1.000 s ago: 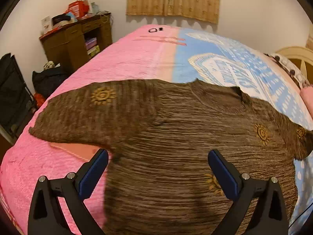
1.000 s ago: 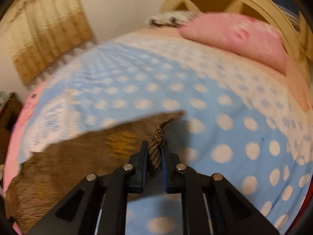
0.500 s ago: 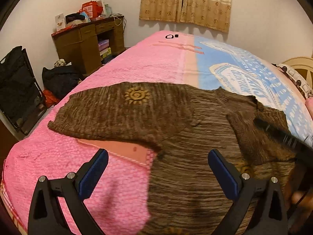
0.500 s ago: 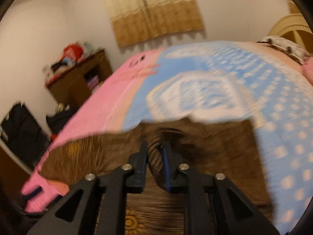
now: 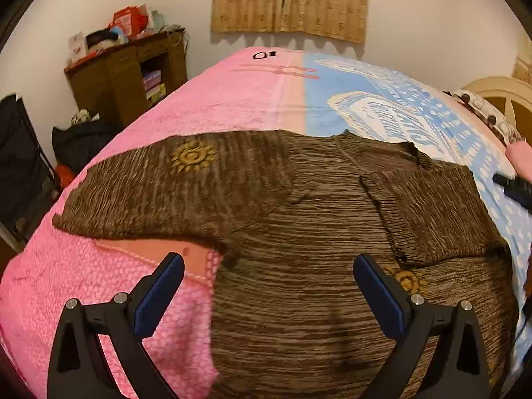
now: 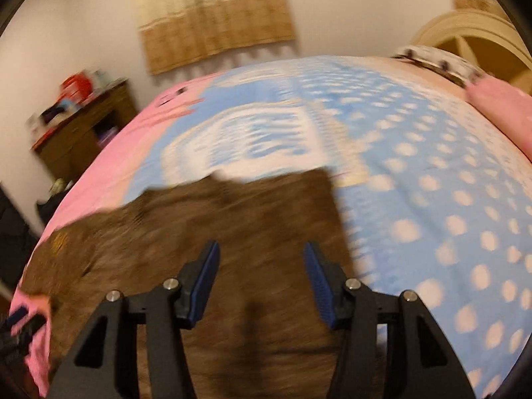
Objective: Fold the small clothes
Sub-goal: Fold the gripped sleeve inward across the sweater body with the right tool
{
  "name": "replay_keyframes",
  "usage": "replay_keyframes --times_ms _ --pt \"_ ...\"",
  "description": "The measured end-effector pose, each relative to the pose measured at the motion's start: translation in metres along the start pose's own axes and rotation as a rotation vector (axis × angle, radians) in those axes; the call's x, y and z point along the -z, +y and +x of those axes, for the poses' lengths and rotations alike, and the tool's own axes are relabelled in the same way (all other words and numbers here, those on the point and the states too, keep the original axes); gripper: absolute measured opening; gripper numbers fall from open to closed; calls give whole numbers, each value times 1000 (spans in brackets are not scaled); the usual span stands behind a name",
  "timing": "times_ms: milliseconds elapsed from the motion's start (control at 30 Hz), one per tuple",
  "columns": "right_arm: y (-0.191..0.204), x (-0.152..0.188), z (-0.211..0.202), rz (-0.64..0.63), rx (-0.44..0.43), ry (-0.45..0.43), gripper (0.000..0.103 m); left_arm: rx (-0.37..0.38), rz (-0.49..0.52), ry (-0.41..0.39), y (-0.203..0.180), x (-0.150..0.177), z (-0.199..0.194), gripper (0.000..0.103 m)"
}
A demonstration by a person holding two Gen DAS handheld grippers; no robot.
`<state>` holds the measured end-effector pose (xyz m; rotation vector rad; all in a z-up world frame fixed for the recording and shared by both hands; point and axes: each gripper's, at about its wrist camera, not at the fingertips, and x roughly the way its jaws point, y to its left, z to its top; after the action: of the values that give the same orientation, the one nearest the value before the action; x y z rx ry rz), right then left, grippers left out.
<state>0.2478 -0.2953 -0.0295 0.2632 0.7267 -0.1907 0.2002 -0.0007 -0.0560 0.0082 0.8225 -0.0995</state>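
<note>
Since a second ago the sweater's right sleeve (image 5: 429,212), which then lay stretched toward the blue side of the bed, has been carried across and now lies folded over the body of the brown sweater (image 5: 299,232). The right gripper (image 6: 261,279), which was pinched on that sleeve's cuff, has just been opening its jaws; they stand apart with nothing between the blue pads (image 6: 317,286), and the knit lies below them. The right wrist view is smeared by motion, so whether the fingertips brush the cloth is hard to say.

The left gripper (image 5: 266,292) hangs over the sweater's lower left part with its jaws spread wide, empty; its left pad is above the pink blanket, the right one above the brown knit near a yellow sun motif (image 5: 404,279).

The sweater lies flat on the bed (image 5: 232,99), straddling the seam between the pink half and the blue dotted half (image 6: 432,183). Its left sleeve (image 5: 159,186) is spread out over the pink side, a second sun motif (image 5: 193,158) showing on it. At the right edge of the left wrist view a dark finger of the right gripper pokes in above the blue cover.

A wooden desk (image 5: 129,69) stands against the wall past the bed, and a tan curtain (image 5: 289,0) hangs behind it.
</note>
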Motion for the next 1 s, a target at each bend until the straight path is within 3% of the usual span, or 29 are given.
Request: replay_keyframes --times_ms 133,333,367,400,433,533,633,700,767,867,1000 --pt "-28 -29 23 29 11 35 58 -17 30 26 -15 1 14 102" --pt "-10 -43 82 -90 -11 172 56 -33 8 72 -21 4 34 102" --pt "-7 -40 94 -112 9 212 48 -37 6 74 -20 5 37 102" --pt "-5 -36 104 -125 36 241 34 -40 6 74 -20 5 39 102" --pt "-6 -34 104 -116 25 234 33 -44 5 73 -20 6 41 102" --pt "-12 -32 91 -91 -12 178 9 -51 -5 83 -18 9 49 102" --pt "-34 -34 68 2 -18 77 9 -68 4 72 -19 11 52 102" --pt "-52 -36 64 63 39 53 7 -72 17 67 -22 12 52 102" --pt "-70 -34 71 121 86 65 7 -65 19 59 -22 14 53 102" --pt "-91 -25 88 175 85 134 5 -60 17 51 -22 14 54 102" --pt "-86 -31 52 167 25 29 18 -66 19 47 -23 14 54 102"
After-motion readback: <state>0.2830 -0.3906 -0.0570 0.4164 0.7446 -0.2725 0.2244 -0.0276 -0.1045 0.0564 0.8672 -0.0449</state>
